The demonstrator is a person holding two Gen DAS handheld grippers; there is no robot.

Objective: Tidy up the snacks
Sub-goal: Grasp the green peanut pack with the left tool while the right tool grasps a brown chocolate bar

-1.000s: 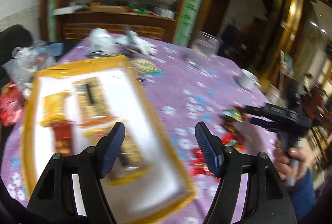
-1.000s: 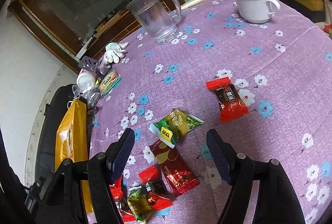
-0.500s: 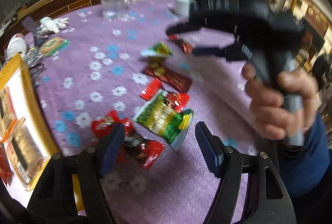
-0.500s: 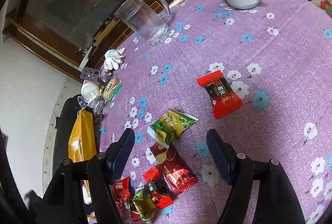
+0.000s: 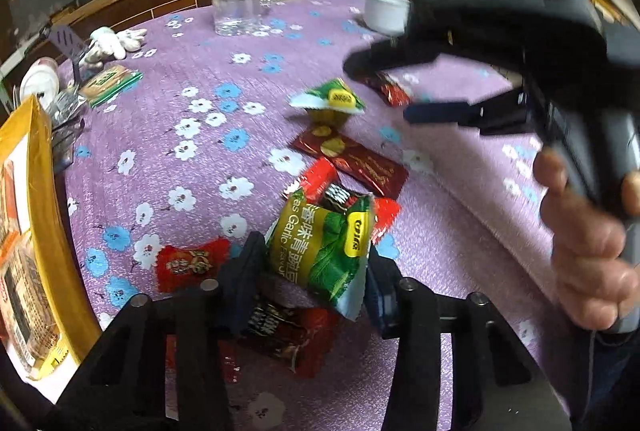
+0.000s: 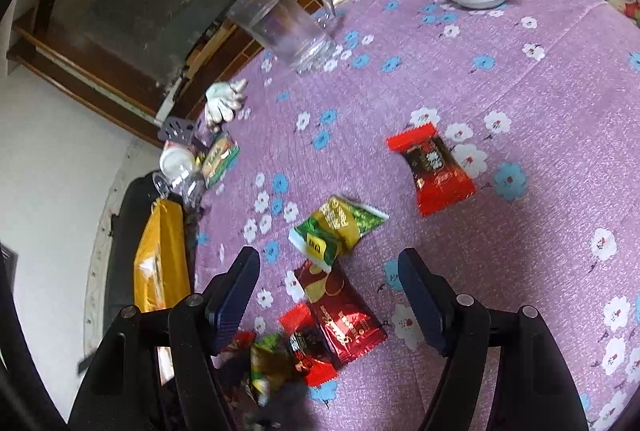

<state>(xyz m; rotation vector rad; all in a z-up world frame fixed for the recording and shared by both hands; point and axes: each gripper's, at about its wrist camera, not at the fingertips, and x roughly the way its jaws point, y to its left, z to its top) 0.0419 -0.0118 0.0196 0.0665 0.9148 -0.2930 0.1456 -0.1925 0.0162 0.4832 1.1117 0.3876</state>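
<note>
Both fingers of left tool (image 5: 310,273) clamp green packet (image 5: 320,247) (right tool (image 6: 328,295) gapes).

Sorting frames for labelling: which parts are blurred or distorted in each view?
Left wrist view: the right gripper and the hand holding it smear with motion, while the green pea packet reads sharp. Right wrist view: sharp centre, blurred snack pile at the bottom, fisheye bending of the glass mug.

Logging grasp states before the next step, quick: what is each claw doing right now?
Left claw: closed on the green garlic-pea snack packet.
Right claw: open, holding nothing, above the snacks on the purple floral tablecloth.
</note>
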